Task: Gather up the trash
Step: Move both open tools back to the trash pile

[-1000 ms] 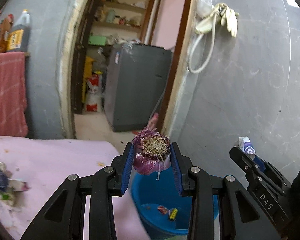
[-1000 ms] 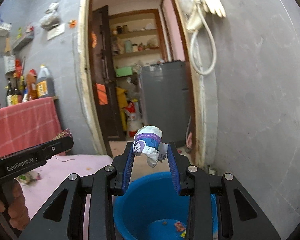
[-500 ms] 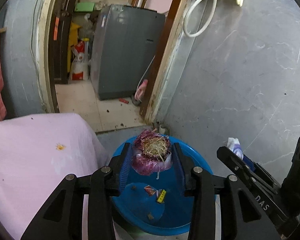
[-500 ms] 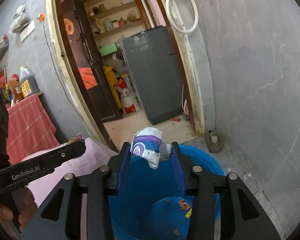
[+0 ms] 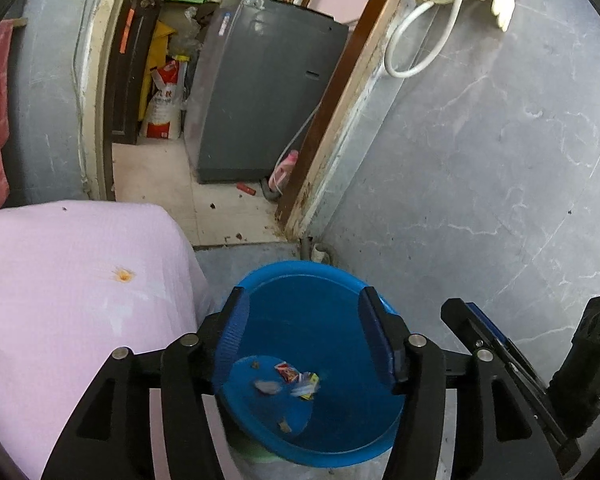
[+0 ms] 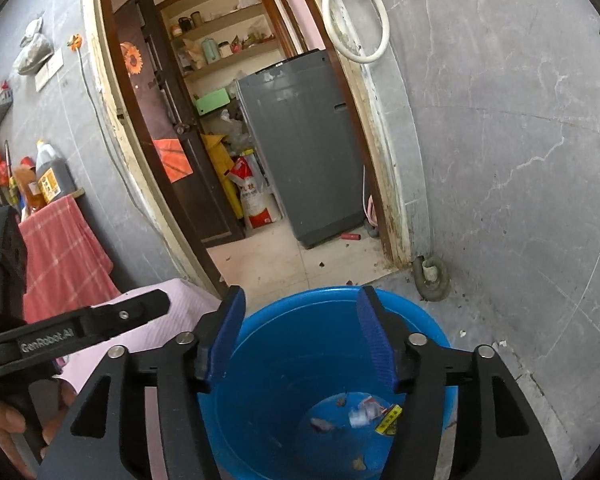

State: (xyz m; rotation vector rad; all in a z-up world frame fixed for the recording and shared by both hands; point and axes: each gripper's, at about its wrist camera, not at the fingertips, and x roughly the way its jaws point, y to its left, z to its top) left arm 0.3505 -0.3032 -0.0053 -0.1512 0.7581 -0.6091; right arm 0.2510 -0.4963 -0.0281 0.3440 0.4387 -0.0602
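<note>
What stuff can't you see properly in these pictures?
- Left view: the scraps in the blue tub are blurred, too small to name.
- Right view: the tub's near side is hidden behind the right gripper.
- Left view: the right gripper is cut off at the edge.

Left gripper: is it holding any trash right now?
No. In the left wrist view the left gripper is open with nothing between its blue pads, only the blue bucket below.

Soft daylight, fisheye-bent edges, dark corners, sharp
</note>
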